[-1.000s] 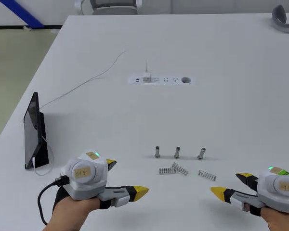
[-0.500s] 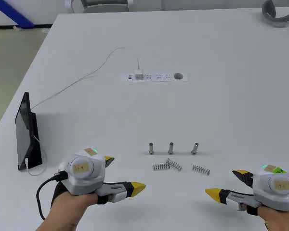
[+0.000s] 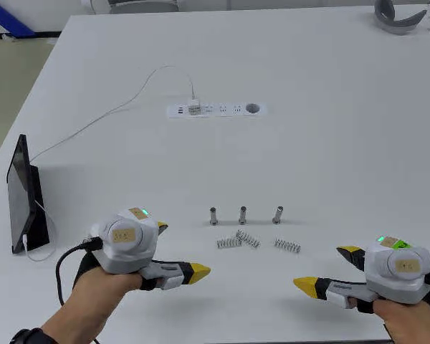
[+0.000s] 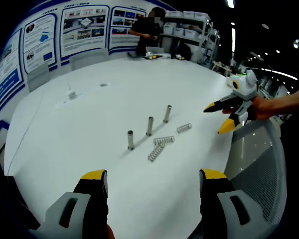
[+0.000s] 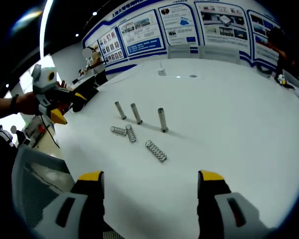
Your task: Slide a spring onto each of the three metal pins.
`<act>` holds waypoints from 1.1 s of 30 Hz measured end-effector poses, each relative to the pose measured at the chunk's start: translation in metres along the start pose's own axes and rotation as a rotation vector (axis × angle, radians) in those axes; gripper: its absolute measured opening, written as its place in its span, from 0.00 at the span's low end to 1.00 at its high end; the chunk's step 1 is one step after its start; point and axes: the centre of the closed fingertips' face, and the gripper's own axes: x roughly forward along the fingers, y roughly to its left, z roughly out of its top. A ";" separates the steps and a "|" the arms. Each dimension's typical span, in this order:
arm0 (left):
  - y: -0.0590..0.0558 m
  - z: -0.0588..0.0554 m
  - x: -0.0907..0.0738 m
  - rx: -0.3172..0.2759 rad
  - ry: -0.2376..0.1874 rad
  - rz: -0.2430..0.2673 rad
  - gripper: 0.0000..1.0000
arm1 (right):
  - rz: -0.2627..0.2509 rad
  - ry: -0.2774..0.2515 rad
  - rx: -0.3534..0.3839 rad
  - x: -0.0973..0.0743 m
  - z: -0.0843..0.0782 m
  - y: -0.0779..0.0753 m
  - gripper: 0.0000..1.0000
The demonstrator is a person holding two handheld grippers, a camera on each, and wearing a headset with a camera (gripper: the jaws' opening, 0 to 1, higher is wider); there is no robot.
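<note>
Three short metal pins (image 3: 213,215) (image 3: 243,214) (image 3: 277,214) stand upright in a row on the white table (image 3: 330,143). Just in front of them lie three loose springs: two touching (image 3: 228,243) (image 3: 247,239) and one apart to the right (image 3: 287,246). My left gripper (image 3: 180,249) hovers open, front left of the pins, with nothing between its fingers. My right gripper (image 3: 326,267) is open and empty at the front right. The left gripper view shows the pins (image 4: 150,126), the springs (image 4: 164,141) and the right gripper (image 4: 217,118). The right gripper view shows the pins (image 5: 136,113) and springs (image 5: 156,151).
A white power strip (image 3: 215,110) with a plugged-in cable lies further back. A dark tablet (image 3: 18,193) stands on edge at the far left. A grey curved object (image 3: 394,14) rests at the back right corner. The table's front edge runs just under both hands.
The head camera has shifted, so the whole scene sits further left and higher. Both grippers stay open near the front edge. Pins and springs have not moved.
</note>
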 end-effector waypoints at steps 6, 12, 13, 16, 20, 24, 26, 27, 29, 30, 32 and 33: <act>-0.006 0.004 0.012 0.051 0.025 -0.038 0.76 | -0.002 -0.003 -0.004 -0.005 -0.001 0.002 0.80; -0.016 0.004 0.028 0.110 0.059 -0.084 0.75 | -0.005 0.002 0.011 -0.009 -0.005 0.000 0.81; -0.018 0.004 0.031 0.116 0.064 -0.091 0.75 | -0.005 0.002 0.011 -0.010 -0.006 0.000 0.81; -0.023 0.002 0.040 0.144 0.085 -0.110 0.75 | -0.002 0.004 0.016 -0.013 -0.007 0.000 0.81; -0.029 0.005 0.052 0.149 0.093 -0.130 0.74 | -0.001 0.007 0.020 -0.016 -0.009 0.000 0.81; -0.033 0.002 0.063 0.170 0.112 -0.147 0.72 | 0.008 0.023 0.031 -0.017 -0.013 0.003 0.82; -0.034 0.002 0.068 0.175 0.118 -0.153 0.70 | 0.012 0.027 0.039 -0.017 -0.015 0.004 0.82; -0.034 0.001 0.071 0.176 0.121 -0.156 0.70 | 0.017 0.026 0.045 -0.017 -0.015 0.006 0.82; -0.034 0.000 0.075 0.182 0.128 -0.158 0.69 | 0.019 0.027 0.050 -0.018 -0.016 0.007 0.82; -0.033 0.000 0.078 0.184 0.132 -0.159 0.68 | 0.020 0.030 0.052 -0.019 -0.017 0.008 0.82; -0.032 0.000 0.082 0.184 0.137 -0.161 0.66 | 0.020 0.032 0.057 -0.020 -0.018 0.009 0.82; -0.031 0.000 0.084 0.184 0.138 -0.160 0.65 | 0.020 0.032 0.060 -0.020 -0.018 0.010 0.82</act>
